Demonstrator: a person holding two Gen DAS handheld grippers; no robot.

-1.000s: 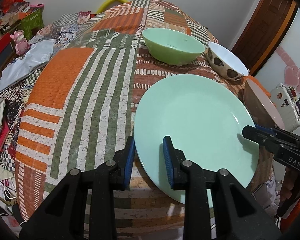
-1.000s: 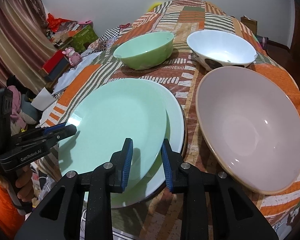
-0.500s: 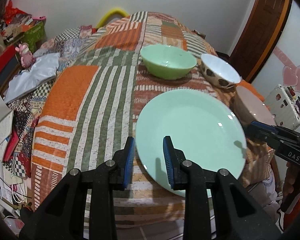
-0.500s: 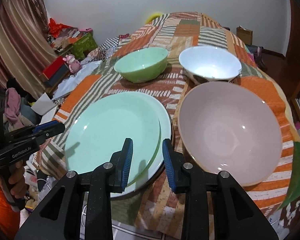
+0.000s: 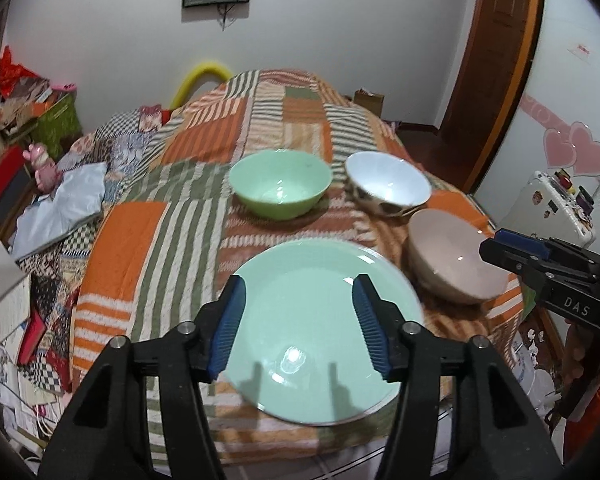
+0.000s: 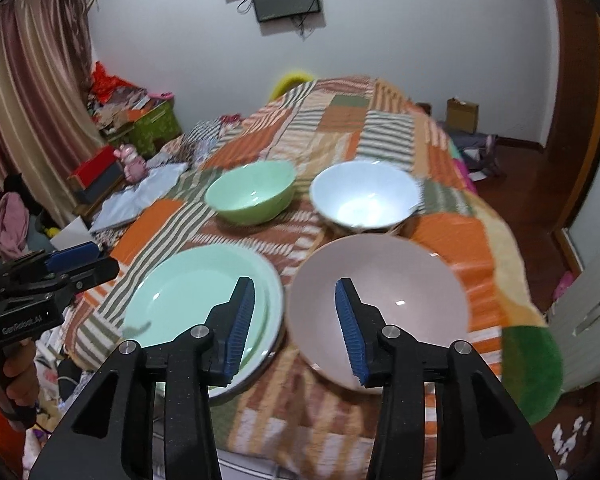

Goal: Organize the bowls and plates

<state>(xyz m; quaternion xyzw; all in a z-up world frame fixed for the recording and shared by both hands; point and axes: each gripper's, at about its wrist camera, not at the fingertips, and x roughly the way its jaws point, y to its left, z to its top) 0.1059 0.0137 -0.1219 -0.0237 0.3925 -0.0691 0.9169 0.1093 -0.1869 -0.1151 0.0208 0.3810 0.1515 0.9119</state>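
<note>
A mint green plate point(image 5: 311, 332) lies stacked on a second plate point(image 6: 274, 308) at the near edge of a patchwork-covered table. Behind it stand a green bowl point(image 5: 280, 188) and a white patterned bowl point(image 5: 387, 188); a large pink bowl point(image 5: 455, 256) sits to the right. In the right wrist view they show as the green plate point(image 6: 188, 296), green bowl point(image 6: 250, 194), white bowl point(image 6: 365, 196) and pink bowl point(image 6: 379, 296). My left gripper point(image 5: 298, 324) is open and empty above the plate. My right gripper point(image 6: 296, 322) is open and empty above the gap between plate and pink bowl.
The striped orange and green patchwork cloth point(image 5: 160, 248) covers the table. Boxes, books and clutter lie on the floor at left point(image 5: 20, 240). A wooden door point(image 5: 495, 60) is at the right. A white appliance point(image 5: 551, 208) stands beside the table.
Both grippers have opened from shut and pulled back and up from the table. The green plate now rests on the lower plate, and the bowls look farther away.
</note>
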